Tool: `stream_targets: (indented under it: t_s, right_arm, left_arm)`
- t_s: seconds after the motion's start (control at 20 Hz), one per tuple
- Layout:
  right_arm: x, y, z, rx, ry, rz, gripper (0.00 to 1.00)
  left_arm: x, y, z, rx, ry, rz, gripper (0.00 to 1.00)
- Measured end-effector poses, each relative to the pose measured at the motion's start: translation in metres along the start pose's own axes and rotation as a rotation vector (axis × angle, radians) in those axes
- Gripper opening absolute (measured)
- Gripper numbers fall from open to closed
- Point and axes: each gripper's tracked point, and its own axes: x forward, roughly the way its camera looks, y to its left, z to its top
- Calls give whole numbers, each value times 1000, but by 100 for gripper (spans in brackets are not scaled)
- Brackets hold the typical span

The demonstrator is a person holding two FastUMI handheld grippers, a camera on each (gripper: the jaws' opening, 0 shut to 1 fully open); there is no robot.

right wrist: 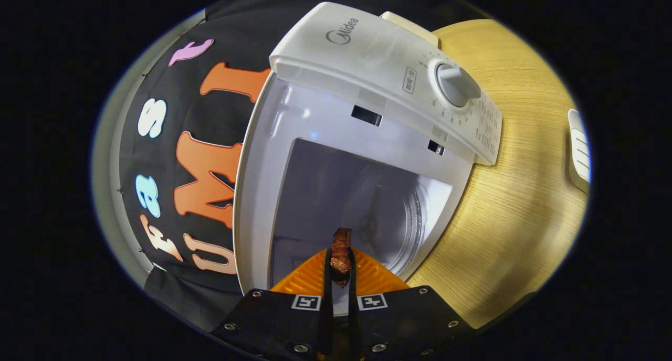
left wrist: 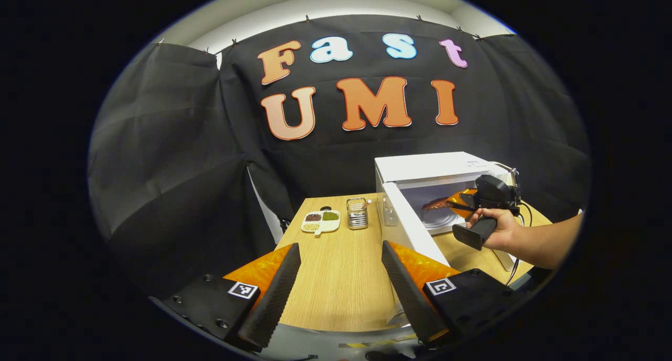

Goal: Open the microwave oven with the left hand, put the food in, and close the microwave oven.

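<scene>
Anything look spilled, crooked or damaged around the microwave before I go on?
Nothing stands out. The microwave sits square on the table, door swung open. The right hand-held gripper pinches the food at the cavity mouth. The divided dish looks tidy.

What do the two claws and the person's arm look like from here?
Each claw, left claw and right claw, has a black body with screws, square black-and-white tags and orange ribbed plates behind long ribbed fingers. The left gripper view shows the right one's black pistol handle, a trailing cable and a bare forearm, no sleeve.
</scene>
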Motion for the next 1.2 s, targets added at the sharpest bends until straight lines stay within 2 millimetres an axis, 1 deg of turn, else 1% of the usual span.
stream_targets:
  t_s: [0.15, 0.5, 0.65, 0.7, 0.75, 0.8, 0.85, 0.9, 0.95, 1.0, 1.05, 1.1, 1.15, 1.2]
  right_arm:
    - [12, -4, 8, 23, -57, -18, 11]
    - [45, -16, 9, 101, -117, -61, 11]
    - [57, -25, 0, 112, -126, -91, 11]
    - [62, -25, -2, 116, -126, -88, 12]
    - [65, -25, -4, 123, -124, -97, 12]
    - [69, -30, -8, 134, -109, -118, 14]
    - [75, -37, -14, 138, -91, -149, 16]
    - [81, -48, -18, 138, -77, -191, 22]
    - [81, -55, -21, 133, -63, -214, 15]
    - [78, -57, -20, 116, -53, -216, 35]
    - [68, -55, -15, 90, -45, -221, 39]
    - [66, -56, -13, 57, -31, -224, 46]
    - [59, -57, -12, 17, -16, -228, 49]
    - [55, -62, -9, -27, -13, -229, 57]
  left_arm:
    - [4, 2, -2, 1, 5, -2, 100]
    - [10, 5, -6, 5, 18, -2, 100]
    - [12, 5, -7, 8, 25, -2, 100]
    - [12, 6, -6, 10, 25, -1, 92]
    - [13, 7, -7, 12, 26, -1, 92]
    - [14, 7, -8, 14, 28, 0, 100]
    - [14, 7, -8, 12, 28, 0, 92]
    - [14, 7, -7, 10, 27, 1, 100]
    - [13, 6, -7, 6, 26, 1, 92]
    - [13, 6, -8, 0, 23, 0, 100]
    - [12, 5, -9, -9, 23, -4, 100]
    - [14, 3, -12, -20, 26, -11, 100]
    - [14, 0, -13, -31, 27, -19, 100]
    - [15, -1, -13, -37, 24, -29, 92]
